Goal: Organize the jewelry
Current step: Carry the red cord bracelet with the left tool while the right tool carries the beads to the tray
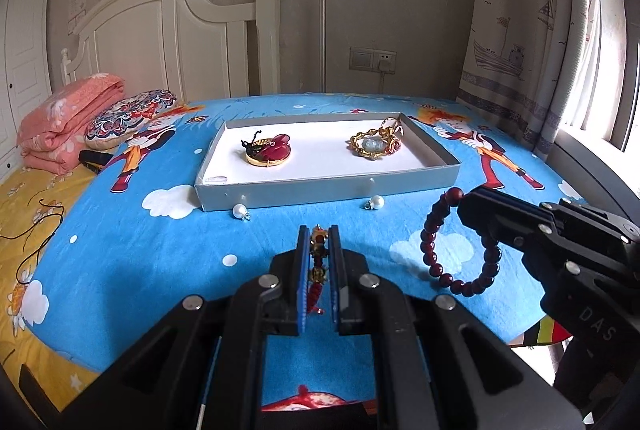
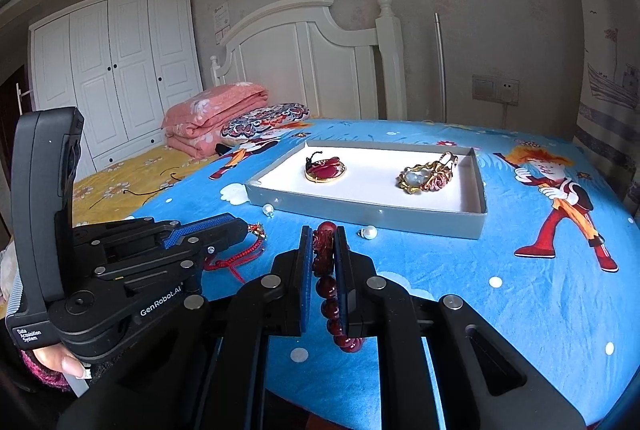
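My left gripper [image 1: 320,230] is shut on a red cord bracelet [image 1: 319,272] with gold beads, held above the blue cloth; it also shows in the right wrist view [image 2: 240,258]. My right gripper [image 2: 323,230] is shut on a dark red bead bracelet [image 2: 328,294], whose loop hangs from the fingers in the left wrist view [image 1: 460,250]. A grey tray [image 1: 320,190] with a white floor holds a red and gold pendant [image 1: 269,149] and a gold-framed pale blue brooch [image 1: 374,144]. Two loose pearls [image 1: 239,210] [image 1: 376,203] lie just in front of the tray.
The table wears a blue cartoon cloth [image 1: 160,250]. A bed [image 1: 36,214] with a yellow sheet, a folded pink quilt [image 1: 68,118] and a patterned pillow [image 1: 132,118] lies to the left. A curtain [image 1: 520,30] and window are at the right.
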### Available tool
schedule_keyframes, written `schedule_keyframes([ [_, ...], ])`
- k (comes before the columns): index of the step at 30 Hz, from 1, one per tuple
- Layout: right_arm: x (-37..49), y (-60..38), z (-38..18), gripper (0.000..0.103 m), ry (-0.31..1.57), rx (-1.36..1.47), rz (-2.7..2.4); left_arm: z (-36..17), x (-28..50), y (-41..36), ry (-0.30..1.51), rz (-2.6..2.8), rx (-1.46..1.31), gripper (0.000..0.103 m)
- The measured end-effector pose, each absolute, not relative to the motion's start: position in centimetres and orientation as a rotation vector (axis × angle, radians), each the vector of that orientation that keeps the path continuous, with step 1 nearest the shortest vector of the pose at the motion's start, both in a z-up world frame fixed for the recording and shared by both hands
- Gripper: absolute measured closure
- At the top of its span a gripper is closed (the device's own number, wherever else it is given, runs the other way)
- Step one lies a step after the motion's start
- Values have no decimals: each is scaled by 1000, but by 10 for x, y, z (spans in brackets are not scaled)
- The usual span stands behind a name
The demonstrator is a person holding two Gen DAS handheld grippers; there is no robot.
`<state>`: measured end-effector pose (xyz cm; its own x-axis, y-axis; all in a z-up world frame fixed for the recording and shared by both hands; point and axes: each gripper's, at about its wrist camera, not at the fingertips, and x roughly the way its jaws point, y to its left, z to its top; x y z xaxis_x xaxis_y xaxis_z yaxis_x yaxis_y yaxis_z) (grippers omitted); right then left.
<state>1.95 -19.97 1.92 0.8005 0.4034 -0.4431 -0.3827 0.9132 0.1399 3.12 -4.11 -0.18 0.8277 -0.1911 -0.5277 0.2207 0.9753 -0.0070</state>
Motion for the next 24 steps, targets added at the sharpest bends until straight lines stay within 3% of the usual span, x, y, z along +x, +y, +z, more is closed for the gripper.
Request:
schedule_keyframes([
  [24,42,-185,40,91,467,5,324,23,38,-28,489,-196,19,94],
])
